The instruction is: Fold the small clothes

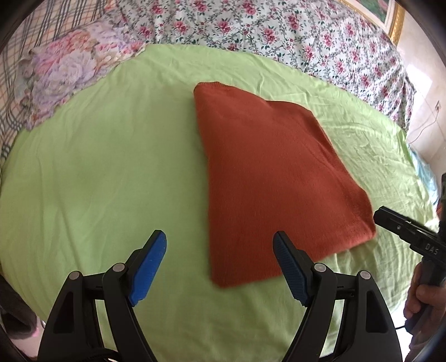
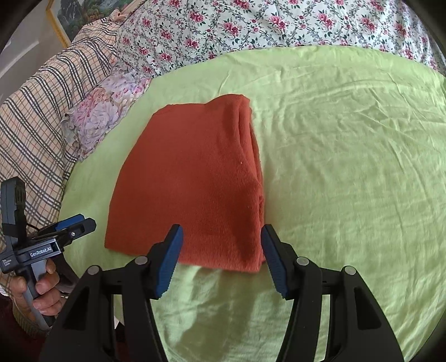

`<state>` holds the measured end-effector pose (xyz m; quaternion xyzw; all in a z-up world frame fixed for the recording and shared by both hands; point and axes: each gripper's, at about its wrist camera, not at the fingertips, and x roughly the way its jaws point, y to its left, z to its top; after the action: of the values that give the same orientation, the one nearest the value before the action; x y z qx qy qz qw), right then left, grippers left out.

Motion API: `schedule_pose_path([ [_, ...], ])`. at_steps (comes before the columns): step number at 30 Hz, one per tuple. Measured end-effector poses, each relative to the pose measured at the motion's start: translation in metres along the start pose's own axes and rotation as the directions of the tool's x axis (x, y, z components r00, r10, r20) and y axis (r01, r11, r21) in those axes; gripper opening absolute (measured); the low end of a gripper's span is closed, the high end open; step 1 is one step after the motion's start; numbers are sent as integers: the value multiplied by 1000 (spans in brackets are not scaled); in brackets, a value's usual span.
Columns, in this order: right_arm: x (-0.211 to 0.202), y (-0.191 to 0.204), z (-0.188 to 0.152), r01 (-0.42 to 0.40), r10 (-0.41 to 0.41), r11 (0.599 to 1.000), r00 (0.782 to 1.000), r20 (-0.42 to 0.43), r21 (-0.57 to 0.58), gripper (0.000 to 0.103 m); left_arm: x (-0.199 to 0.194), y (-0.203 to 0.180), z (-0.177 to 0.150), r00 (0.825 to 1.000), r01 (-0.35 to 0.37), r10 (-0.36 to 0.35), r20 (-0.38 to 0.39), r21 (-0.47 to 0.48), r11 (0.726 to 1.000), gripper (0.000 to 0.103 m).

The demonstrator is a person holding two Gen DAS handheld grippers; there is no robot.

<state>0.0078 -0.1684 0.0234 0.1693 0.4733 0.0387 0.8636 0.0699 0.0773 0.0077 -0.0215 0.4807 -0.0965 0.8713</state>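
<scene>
Landmark = rust-orange folded garment [image 1: 276, 178], lying flat on the light green sheet [image 1: 111, 172].

Left of the garment: lilac floral pillow [image 1: 67, 69] at the sheet's far-left edge, and beyond it a plaid blanket [image 2: 36, 117]. Left hand [image 2: 41, 289] grips the handle of the left gripper [image 1: 220, 247], which sits near and left of the garment's near-left corner. Its blue pads [image 1: 150, 264] are spread wide apart, nothing between them, and the near-left corner of the garment lies in the gap as seen from the left wrist. Cannot tell whether either pad touches the fabric.

Centre: the garment is folded into a rough rectangle, stacked layers showing along its right edge [image 2: 251, 156], and it sits a bit wrinkle-free compared with the creased sheet. Behind it, past the sheet's far edge, a white bedspread with pink flowers [image 2: 251, 25].

Right of the garment: right gripper [image 2: 221, 253] at the near-right corner, jaws apart, holding nothing; the garment's near edge sits between its blue pads [image 2: 170, 261] in the right wrist view, contact not clear. From the left wrist view, its black finger tip points at the garment's right corner, just beside it. Right hand [image 1: 421, 295] holds its handle. Gold picture frame [image 1: 395, 22] far back right.
</scene>
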Motion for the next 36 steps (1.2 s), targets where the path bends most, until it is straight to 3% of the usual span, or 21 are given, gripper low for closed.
schedule_pose_path([
  [9, 19, 16, 11, 3, -4, 998, 1000, -19, -60, 79, 11, -14, 3, 997, -78, 79, -6, 59, 995, 83],
  [20, 30, 17, 32, 16, -17, 998, 1000, -1, -67, 79, 13, -9, 18, 996, -87, 87, 10, 28, 996, 83],
  [28, 34, 25, 37, 13, -14, 996, 1000, -14, -85, 80, 13, -19, 22, 988, -151, 151, 15, 49, 987, 84],
  [36, 22, 42, 18, 19, -25, 989, 999, -38, -148, 93, 8, -27, 10, 978, -208, 209, 7, 94, 974, 87],
])
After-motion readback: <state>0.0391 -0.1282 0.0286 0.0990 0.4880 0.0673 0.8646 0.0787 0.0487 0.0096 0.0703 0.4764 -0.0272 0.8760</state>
